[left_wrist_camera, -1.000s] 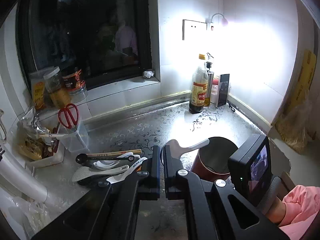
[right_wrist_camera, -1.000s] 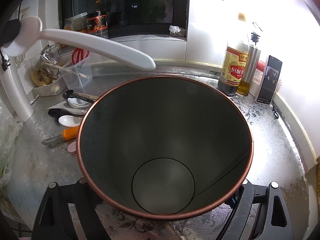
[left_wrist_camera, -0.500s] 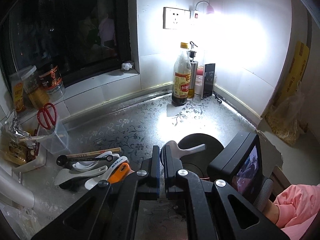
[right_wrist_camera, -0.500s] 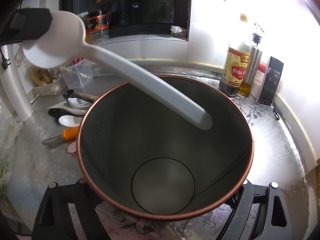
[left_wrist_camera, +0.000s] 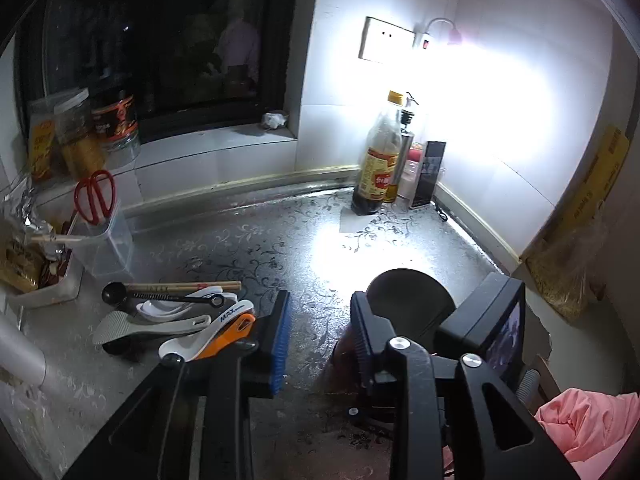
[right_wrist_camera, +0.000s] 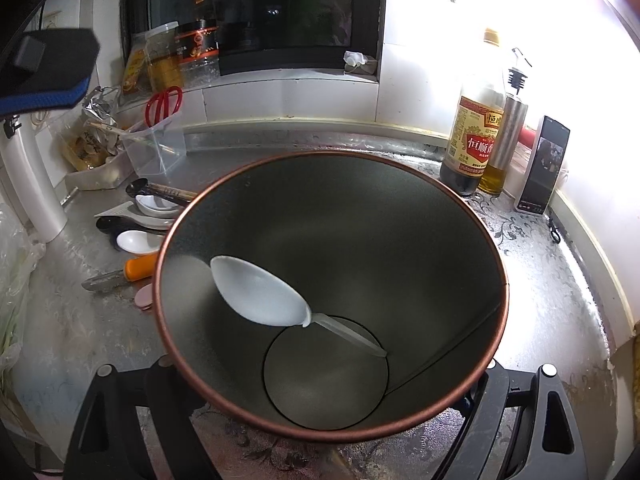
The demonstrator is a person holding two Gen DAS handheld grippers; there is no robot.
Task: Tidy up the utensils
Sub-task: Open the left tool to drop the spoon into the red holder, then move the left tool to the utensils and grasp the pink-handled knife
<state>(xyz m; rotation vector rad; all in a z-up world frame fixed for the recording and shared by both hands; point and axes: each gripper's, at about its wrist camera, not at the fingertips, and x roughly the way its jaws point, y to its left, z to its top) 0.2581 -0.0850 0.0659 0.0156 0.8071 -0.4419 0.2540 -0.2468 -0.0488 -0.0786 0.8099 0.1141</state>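
Left gripper (left_wrist_camera: pixel 320 332) jaws wide apart, holding nothing. Right gripper (right_wrist_camera: pixel 320 396) clamped on copper-rimmed canister (right_wrist_camera: pixel 472 224); white spoon (right_wrist_camera: pixel 260 296) lies inside canister, bowl up against its wall.

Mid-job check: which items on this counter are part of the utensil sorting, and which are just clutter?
Job items:
white spoon, inside the holder
copper-rimmed holder, held by the right gripper
loose utensil pile
left gripper, open and empty

Just lying about:
vinegar bottle
oil dispenser
phone
red scissors
jars on the sill
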